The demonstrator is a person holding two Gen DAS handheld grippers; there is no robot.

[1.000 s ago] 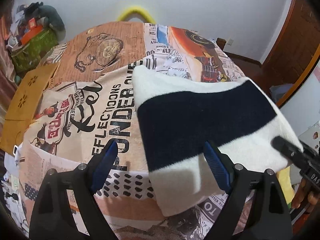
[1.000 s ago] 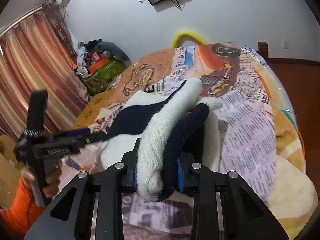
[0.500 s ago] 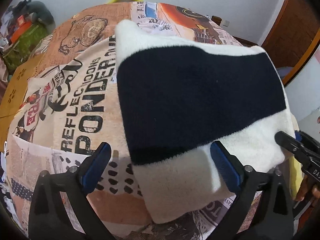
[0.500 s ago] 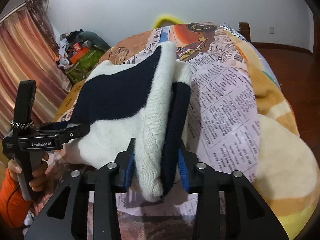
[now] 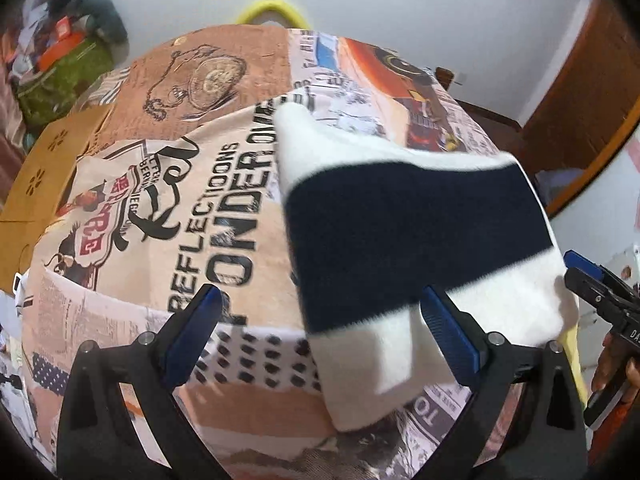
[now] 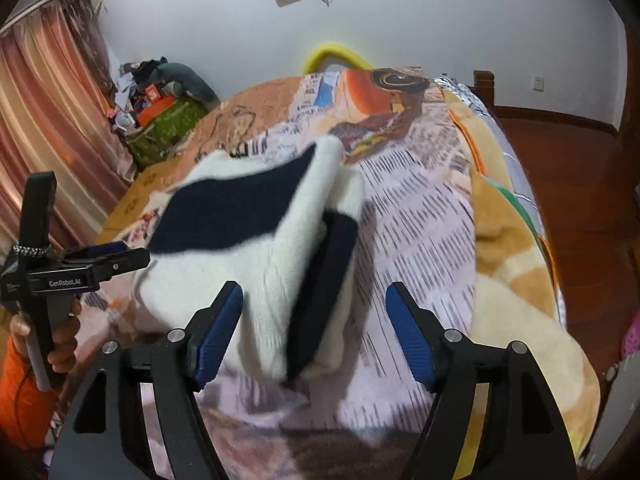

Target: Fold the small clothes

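Note:
A folded knit garment [image 5: 400, 232], white with a broad navy band, lies on the printed bed blanket [image 5: 180, 240]. My left gripper [image 5: 320, 312] hovers wide open over its near left corner, and the cloth passes under the right finger without being pressed. In the right wrist view the garment's folded edge [image 6: 304, 280] lies between the fingers of my right gripper [image 6: 314, 300]. Those jaws are opening and the blue pads stand clear of the cloth. The right gripper [image 5: 592, 284] shows at the garment's right edge. The left gripper [image 6: 100, 264] shows at the left, held by a hand in an orange sleeve.
A cardboard box [image 5: 40, 184] and a cluttered green bag [image 5: 60, 76] sit left of the bed. A yellow hoop [image 5: 272, 4] rises behind it. Striped curtains [image 6: 40, 120] hang left; wooden floor [image 6: 580, 200] and a door [image 5: 580, 100] lie right.
The right jaws have spread away from the garment's folded edge, which they pinched a second ago. The garment has settled lower on the bed. The left gripper closed in, then drew back.

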